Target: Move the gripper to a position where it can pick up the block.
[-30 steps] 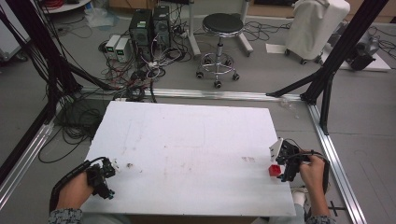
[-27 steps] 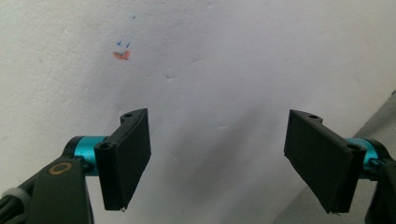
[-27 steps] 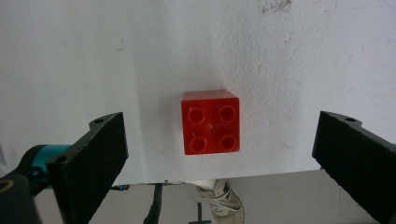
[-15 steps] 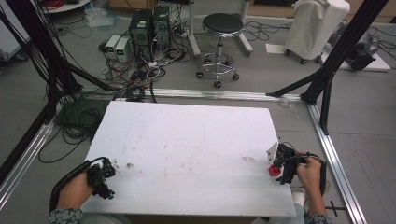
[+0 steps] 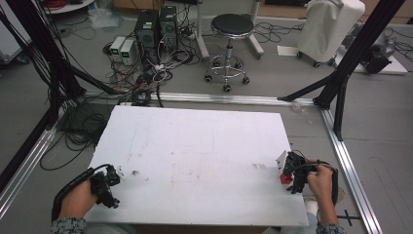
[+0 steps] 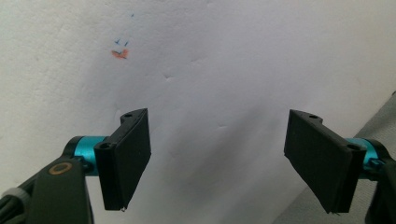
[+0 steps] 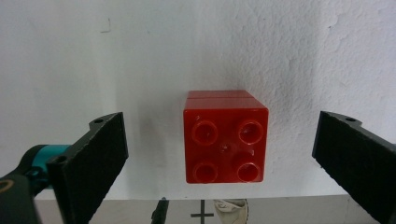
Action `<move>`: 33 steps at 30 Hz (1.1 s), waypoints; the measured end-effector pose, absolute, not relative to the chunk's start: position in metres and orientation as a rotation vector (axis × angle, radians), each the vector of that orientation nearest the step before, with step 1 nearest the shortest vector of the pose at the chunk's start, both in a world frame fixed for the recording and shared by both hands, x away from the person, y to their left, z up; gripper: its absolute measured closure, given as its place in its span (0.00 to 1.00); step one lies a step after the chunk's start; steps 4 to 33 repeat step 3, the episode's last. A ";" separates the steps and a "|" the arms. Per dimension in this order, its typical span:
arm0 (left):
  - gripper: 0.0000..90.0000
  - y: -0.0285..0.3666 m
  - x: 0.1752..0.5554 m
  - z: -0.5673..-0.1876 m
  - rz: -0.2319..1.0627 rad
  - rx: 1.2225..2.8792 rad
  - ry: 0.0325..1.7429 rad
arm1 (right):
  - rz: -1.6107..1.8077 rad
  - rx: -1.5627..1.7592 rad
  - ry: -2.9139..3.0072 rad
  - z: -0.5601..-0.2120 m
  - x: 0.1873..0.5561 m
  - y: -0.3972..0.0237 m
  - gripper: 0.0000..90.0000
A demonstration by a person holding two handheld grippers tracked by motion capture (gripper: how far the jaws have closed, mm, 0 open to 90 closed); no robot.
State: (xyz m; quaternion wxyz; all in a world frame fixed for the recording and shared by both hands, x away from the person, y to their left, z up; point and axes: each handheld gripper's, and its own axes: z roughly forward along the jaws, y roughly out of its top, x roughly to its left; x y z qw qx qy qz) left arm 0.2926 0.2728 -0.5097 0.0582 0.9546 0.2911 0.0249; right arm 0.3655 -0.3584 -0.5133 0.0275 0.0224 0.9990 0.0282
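A red brick (image 7: 225, 137) lies on the white table (image 5: 195, 146) near its right edge, four studs facing the right gripper view. My right gripper (image 7: 222, 133) is open, one jaw on each side of the brick with a clear gap to both. From above, the right gripper (image 5: 292, 175) sits over the red brick (image 5: 284, 179) at the table's right side. My left gripper (image 5: 108, 183) rests at the front left corner. In its own view the left gripper (image 6: 217, 135) is open above bare table, with nothing between the jaws.
A small orange and blue mark (image 6: 120, 52) is on the table ahead of the left gripper. The table edge runs just behind the brick. Beyond the table are a stool (image 5: 229, 24), computer boxes (image 5: 156, 24), floor cables and black frame posts (image 5: 341, 73).
My right gripper has slid left, so its jaws now stand on either side of the red brick. The brick and the left gripper have stayed where they were.
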 end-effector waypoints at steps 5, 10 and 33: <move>0.26 0.273 0.293 -0.509 0.076 2.891 0.883 | 0.091 0.076 3.088 -0.513 0.365 -0.358 0.03; 0.26 0.273 0.293 -0.509 0.076 2.891 0.883 | 0.091 0.076 3.088 -0.513 0.365 -0.358 0.03; 0.26 0.273 0.293 -0.509 0.076 2.891 0.883 | 0.091 0.076 3.088 -0.513 0.365 -0.358 0.03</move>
